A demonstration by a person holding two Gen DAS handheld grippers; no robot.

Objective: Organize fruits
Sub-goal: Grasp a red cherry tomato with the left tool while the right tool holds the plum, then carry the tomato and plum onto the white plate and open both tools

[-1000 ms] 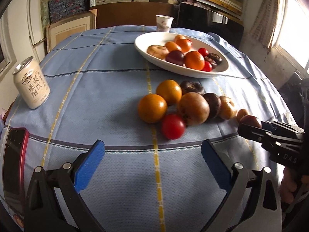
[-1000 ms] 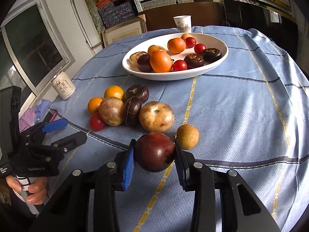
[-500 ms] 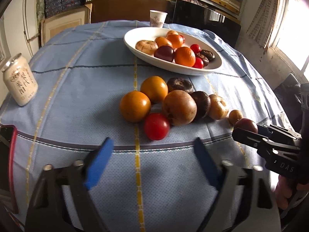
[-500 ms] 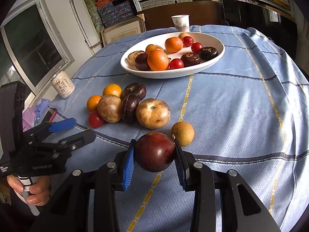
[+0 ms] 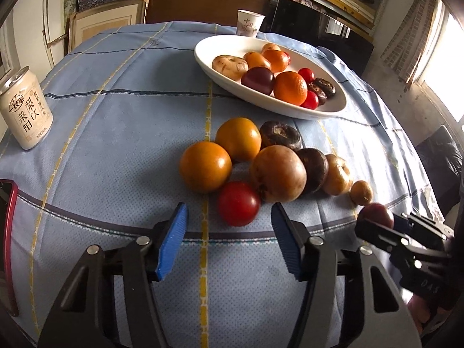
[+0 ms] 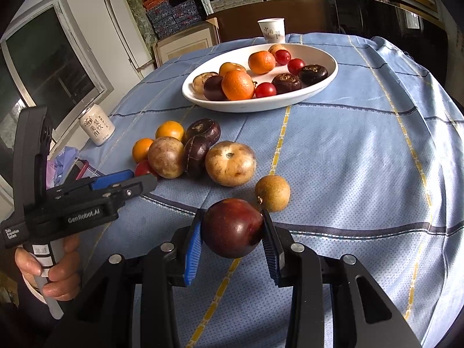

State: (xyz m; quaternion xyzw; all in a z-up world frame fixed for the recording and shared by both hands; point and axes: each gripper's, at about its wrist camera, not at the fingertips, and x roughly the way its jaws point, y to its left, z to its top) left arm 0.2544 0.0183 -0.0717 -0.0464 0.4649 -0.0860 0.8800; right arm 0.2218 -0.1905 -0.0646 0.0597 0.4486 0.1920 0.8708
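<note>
My right gripper is shut on a dark red plum and holds it above the blue tablecloth; the plum also shows in the left wrist view. My left gripper is open and empty, just short of a red tomato. Behind the tomato lies a cluster of loose fruit: two oranges, a brown round fruit and dark ones. A small longan lies beside the plum. A white oval plate with several fruits stands further back.
A drink can stands at the left. A paper cup stands behind the plate. A red-edged phone lies at the near left edge. Shelves and boxes stand behind the table.
My left gripper has moved forward toward the red tomato and its fingers stand closer together. My right gripper has carried the plum a little forward.
</note>
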